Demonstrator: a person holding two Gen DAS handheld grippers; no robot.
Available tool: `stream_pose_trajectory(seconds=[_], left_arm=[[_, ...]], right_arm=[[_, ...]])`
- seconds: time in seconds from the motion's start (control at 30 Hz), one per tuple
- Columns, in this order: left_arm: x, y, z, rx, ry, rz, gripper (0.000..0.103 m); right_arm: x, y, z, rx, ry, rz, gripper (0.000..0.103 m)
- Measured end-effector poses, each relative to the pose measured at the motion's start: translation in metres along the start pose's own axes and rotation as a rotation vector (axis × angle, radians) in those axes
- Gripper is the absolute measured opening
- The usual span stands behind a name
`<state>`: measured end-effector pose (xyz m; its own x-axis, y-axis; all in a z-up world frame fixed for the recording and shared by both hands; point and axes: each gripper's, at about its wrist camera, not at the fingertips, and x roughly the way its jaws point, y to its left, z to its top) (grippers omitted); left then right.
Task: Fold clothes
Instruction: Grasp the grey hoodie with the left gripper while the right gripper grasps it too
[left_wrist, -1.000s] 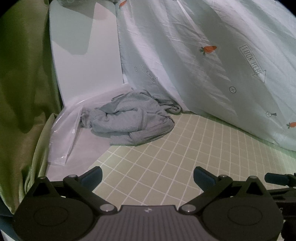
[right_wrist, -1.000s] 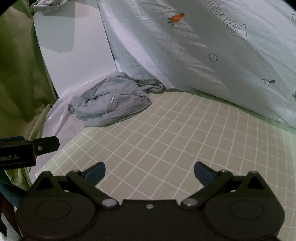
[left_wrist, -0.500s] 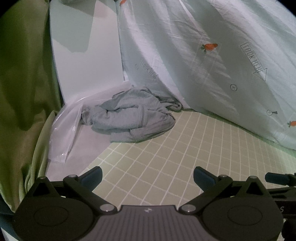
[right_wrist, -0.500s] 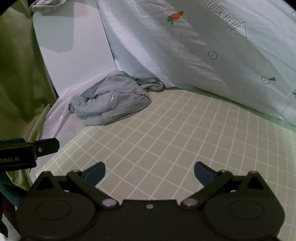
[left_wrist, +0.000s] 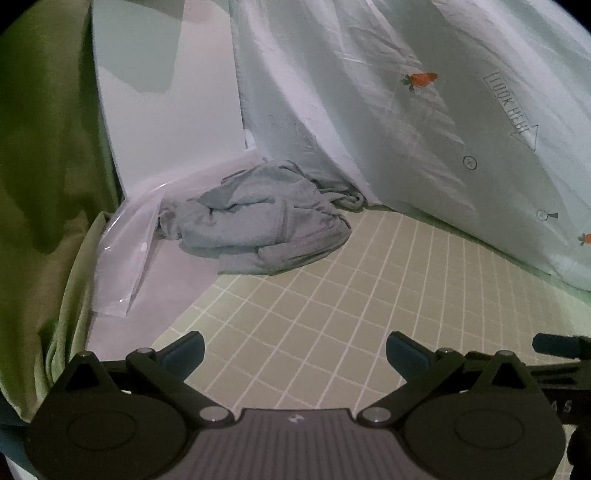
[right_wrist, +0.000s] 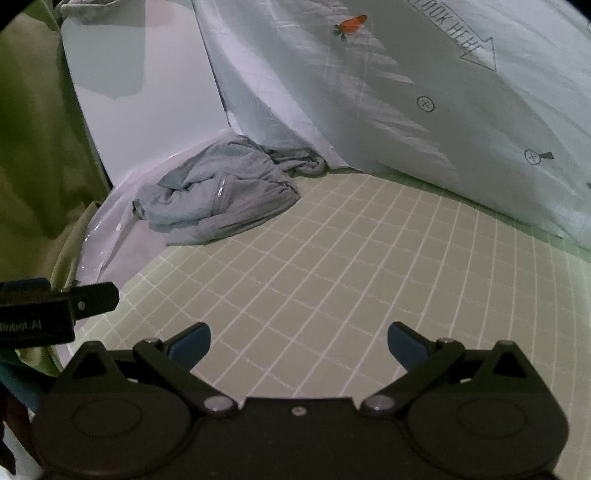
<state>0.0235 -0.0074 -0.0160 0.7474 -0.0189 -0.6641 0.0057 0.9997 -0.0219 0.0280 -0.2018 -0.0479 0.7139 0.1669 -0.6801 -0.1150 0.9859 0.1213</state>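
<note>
A crumpled grey garment (left_wrist: 258, 225) (right_wrist: 218, 195) lies in a heap at the far left corner of the green checked mat (left_wrist: 332, 302) (right_wrist: 351, 266), partly on a clear plastic sheet (left_wrist: 129, 258). My left gripper (left_wrist: 293, 356) hovers open over the near part of the mat, well short of the garment, with nothing between its blue fingertips. In the right wrist view my right gripper (right_wrist: 299, 345) is also open and empty, and the left gripper's side (right_wrist: 55, 310) shows at its left.
A pale printed sheet (left_wrist: 424, 129) (right_wrist: 424, 92) with carrots and "LOOK HERE" arrows hangs behind the mat. A white board (left_wrist: 166, 92) (right_wrist: 147, 81) stands at the back left. Green fabric (left_wrist: 44, 147) drapes along the left edge.
Both grippers have stayed open and empty, with the views shifting only slightly. The garment has not moved.
</note>
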Motion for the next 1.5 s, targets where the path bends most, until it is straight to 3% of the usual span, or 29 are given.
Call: stream_pose_trajectory(seconds=[0.2, 0.37, 0.63, 0.7, 0.9, 1.13, 1.17, 1.27, 1.37, 1.5], left_arm=[[0.024, 0.015, 0.021, -0.047, 0.006, 0.035, 0.103], [0.061, 0.043, 0.058, -0.097, 0.002, 0.064, 0.103], [0.158, 0.1, 0.111, -0.189, 0.085, 0.096, 0.103], [0.185, 0.114, 0.121, -0.211, 0.106, 0.103, 0.102], [0.262, 0.151, 0.14, -0.279, 0.178, 0.118, 0.086], [0.314, 0.169, 0.14, -0.342, 0.243, 0.114, 0.071], [0.317, 0.17, 0.14, -0.351, 0.243, 0.112, 0.07], [0.317, 0.169, 0.14, -0.353, 0.223, 0.111, 0.062], [0.312, 0.166, 0.138, -0.354, 0.205, 0.121, 0.053], [0.298, 0.157, 0.135, -0.354, 0.205, 0.132, 0.034]], right_arm=[[0.016, -0.005, 0.023, -0.005, -0.011, -0.016, 0.103], [0.043, -0.01, 0.06, -0.025, -0.034, -0.027, 0.103], [0.131, -0.001, 0.127, -0.033, -0.019, -0.036, 0.102], [0.161, 0.003, 0.141, -0.035, -0.003, -0.045, 0.098], [0.252, 0.016, 0.166, -0.054, 0.071, -0.043, 0.084], [0.317, 0.021, 0.174, -0.01, 0.148, -0.007, 0.077], [0.327, 0.022, 0.175, -0.003, 0.159, -0.002, 0.075], [0.35, 0.026, 0.177, -0.005, 0.184, 0.014, 0.05], [0.348, 0.033, 0.171, -0.095, 0.178, 0.026, 0.025], [0.332, 0.036, 0.158, -0.159, 0.164, -0.011, 0.015]])
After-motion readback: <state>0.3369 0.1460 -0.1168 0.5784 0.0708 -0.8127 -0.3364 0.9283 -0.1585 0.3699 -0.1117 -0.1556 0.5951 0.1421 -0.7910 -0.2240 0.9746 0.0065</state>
